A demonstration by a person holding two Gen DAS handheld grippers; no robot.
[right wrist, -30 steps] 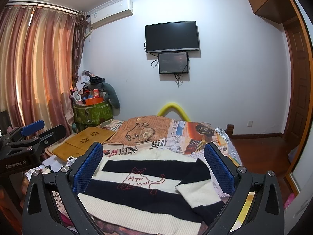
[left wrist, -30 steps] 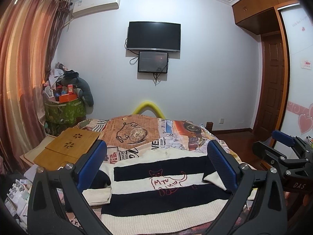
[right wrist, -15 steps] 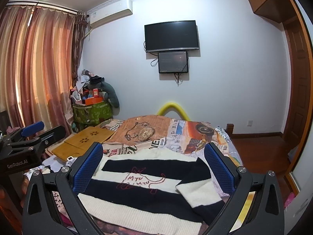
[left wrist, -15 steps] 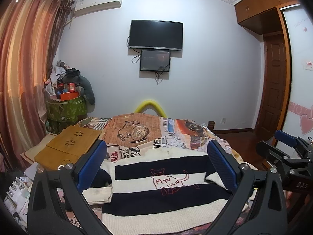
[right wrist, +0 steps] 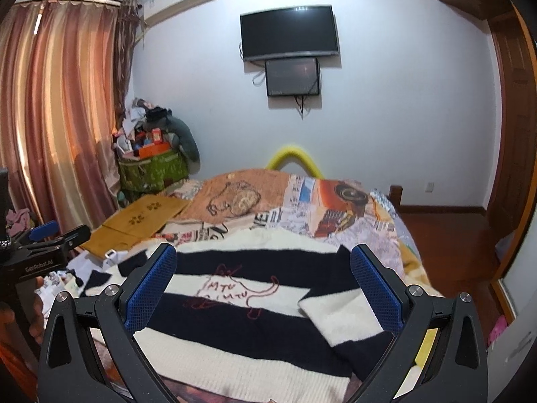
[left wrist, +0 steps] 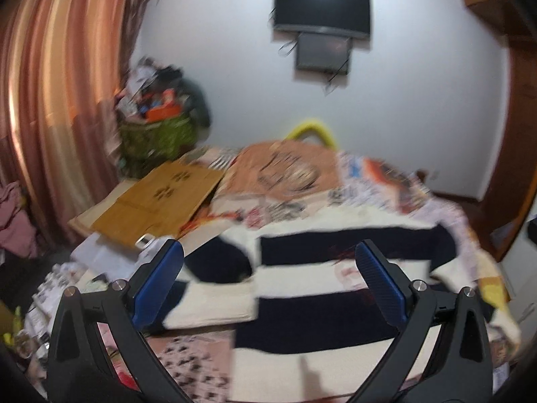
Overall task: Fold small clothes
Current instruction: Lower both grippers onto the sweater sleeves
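A small navy-and-cream striped sweater (right wrist: 235,312) with a red cat drawing lies flat on the bed. Its right sleeve (right wrist: 342,315) is folded in over the body; its left sleeve (left wrist: 208,302) sticks out sideways. The sweater also shows, blurred, in the left wrist view (left wrist: 335,305). My left gripper (left wrist: 268,282) is open and empty, above the left sleeve and the sweater's left side. My right gripper (right wrist: 263,288) is open and empty, above the middle of the sweater. The left gripper also shows at the left edge of the right wrist view (right wrist: 43,245).
The bed (right wrist: 335,208) has a patterned cover. A wooden lap tray (left wrist: 157,201) lies at its left edge. A green box (right wrist: 151,171) piled with clutter stands by the curtain (right wrist: 57,134). A wooden door (right wrist: 513,134) and floor lie to the right.
My left gripper has swung to the left and dipped down, so its view now centres on the sweater's left sleeve and is blurred. My right gripper has barely moved.
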